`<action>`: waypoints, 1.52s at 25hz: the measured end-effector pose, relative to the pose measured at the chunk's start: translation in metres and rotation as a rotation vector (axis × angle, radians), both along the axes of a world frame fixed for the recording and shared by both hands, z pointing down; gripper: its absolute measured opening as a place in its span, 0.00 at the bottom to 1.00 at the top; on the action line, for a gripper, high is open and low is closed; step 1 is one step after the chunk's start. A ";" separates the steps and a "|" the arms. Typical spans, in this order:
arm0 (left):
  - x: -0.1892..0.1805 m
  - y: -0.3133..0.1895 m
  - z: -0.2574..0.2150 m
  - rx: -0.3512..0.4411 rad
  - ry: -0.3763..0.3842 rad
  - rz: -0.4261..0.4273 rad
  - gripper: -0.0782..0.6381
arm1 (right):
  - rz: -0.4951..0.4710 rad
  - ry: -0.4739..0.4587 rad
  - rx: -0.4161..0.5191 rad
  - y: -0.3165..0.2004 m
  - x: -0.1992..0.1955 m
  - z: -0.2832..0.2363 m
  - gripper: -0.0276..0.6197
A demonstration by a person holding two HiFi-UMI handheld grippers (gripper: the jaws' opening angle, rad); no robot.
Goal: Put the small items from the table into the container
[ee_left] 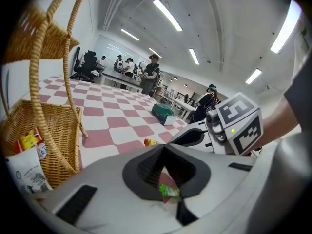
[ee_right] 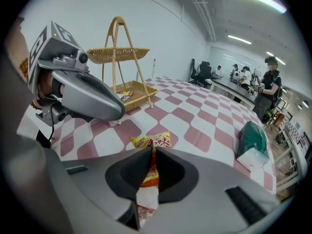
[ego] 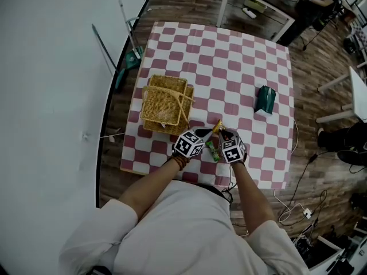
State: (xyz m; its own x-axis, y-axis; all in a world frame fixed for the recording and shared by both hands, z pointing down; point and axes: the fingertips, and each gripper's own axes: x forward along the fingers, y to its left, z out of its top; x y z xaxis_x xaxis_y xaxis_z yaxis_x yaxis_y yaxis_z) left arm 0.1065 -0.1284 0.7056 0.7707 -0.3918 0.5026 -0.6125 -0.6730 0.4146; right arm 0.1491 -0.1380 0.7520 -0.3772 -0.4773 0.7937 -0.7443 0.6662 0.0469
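My right gripper [ee_right: 150, 152] is shut on a yellow snack packet [ee_right: 152, 141], whose top sticks out past the fingertips; in the head view the packet [ego: 217, 126] shows just ahead of that gripper [ego: 221, 133]. My left gripper [ego: 202, 134] is beside it on the left, its jaws [ee_left: 164, 148] closed tip to tip with nothing between them. A small green packet [ego: 213, 151] lies on the checkered cloth between the two grippers and shows through the left jaws' gap [ee_left: 169, 191]. The wicker basket [ego: 150, 99] stands to the left, with packets inside [ee_left: 28, 141].
A green tissue pack [ego: 265, 100] lies at the right of the pink-and-white checkered table [ego: 229, 67]. The basket's tall handle [ee_left: 51, 82] rises close to my left gripper. A mop [ego: 127, 33] leans at the wall. Desks, chairs and people are in the background.
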 end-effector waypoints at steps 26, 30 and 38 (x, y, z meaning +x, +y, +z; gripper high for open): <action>-0.024 0.040 -0.215 0.344 0.240 -0.049 0.12 | 0.126 -0.323 0.366 0.052 -0.008 -0.235 0.13; -0.028 0.050 -0.238 0.377 0.266 -0.053 0.12 | 0.133 -0.360 0.413 0.062 -0.007 -0.263 0.13; -0.033 0.074 -0.269 0.459 0.289 -0.003 0.12 | 0.110 -0.425 0.493 0.076 -0.017 -0.314 0.13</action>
